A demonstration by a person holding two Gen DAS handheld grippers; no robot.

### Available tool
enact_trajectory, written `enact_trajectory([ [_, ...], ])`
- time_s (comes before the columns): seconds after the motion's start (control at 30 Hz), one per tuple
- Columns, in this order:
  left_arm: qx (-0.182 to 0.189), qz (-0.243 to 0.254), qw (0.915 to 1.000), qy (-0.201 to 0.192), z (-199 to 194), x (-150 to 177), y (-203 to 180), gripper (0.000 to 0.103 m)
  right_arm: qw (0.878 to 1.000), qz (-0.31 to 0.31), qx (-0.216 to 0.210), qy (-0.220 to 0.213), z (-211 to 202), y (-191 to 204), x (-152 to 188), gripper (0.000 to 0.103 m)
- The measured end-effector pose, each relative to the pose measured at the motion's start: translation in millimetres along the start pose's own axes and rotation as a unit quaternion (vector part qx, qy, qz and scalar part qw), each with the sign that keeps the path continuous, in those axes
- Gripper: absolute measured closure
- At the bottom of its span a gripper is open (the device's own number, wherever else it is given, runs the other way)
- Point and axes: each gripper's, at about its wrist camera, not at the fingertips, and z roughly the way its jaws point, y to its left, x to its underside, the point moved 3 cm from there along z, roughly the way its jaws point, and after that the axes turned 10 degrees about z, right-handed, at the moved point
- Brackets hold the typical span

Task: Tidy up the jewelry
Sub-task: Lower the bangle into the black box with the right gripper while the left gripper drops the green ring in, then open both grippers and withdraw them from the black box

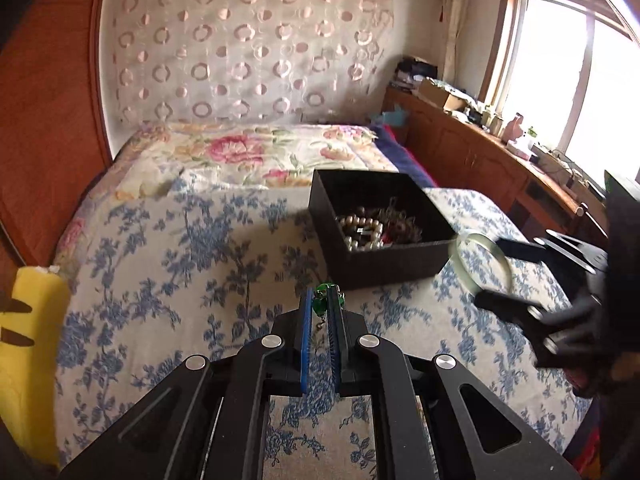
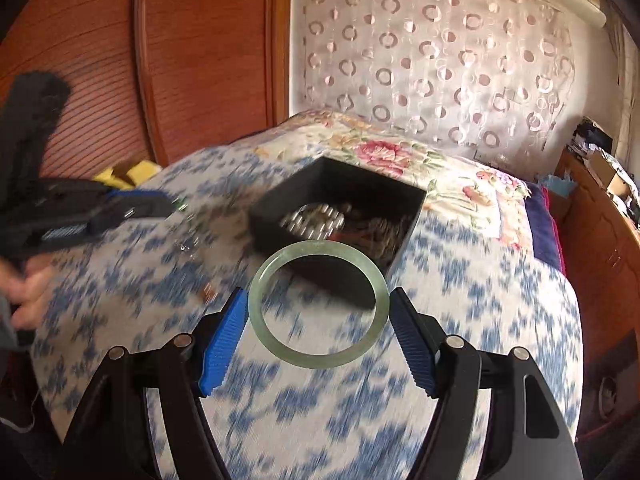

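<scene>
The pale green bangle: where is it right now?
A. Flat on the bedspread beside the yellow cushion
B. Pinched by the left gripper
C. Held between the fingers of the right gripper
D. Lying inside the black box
C: in the right wrist view the pale green bangle spans the gap between the two blue pads of the right gripper, near the black box, not in it.

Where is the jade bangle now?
The bangle is held between the right tongs, above the bed just in front of the black box.
</scene>
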Motion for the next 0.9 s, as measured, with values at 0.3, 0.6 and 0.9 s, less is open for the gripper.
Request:
enact_trajectory([
  [0.3, -0.002, 0.019, 0.9996, -0.019, -5.4, -29.3, -5.5, 0.096, 1.0, 0.015, 0.011, -0.004, 36.5, -15.0, -41.0, 0.029],
  [0.6, -0.005, 0.03, 0.9994, -0.016, 4.3, -40.7, -15.3, 0.096, 0.999, 0.036, 0.011, 0.002, 53.4, -29.0, -50.4, 0.025],
  [0.9, 0.001, 0.05, 0.9983, -0.029, 15.1, -68.7, -35.9, 0.096, 0.999, 0.043, 0.014, -0.009, 27.8, -46.0, -37.5, 0.025],
])
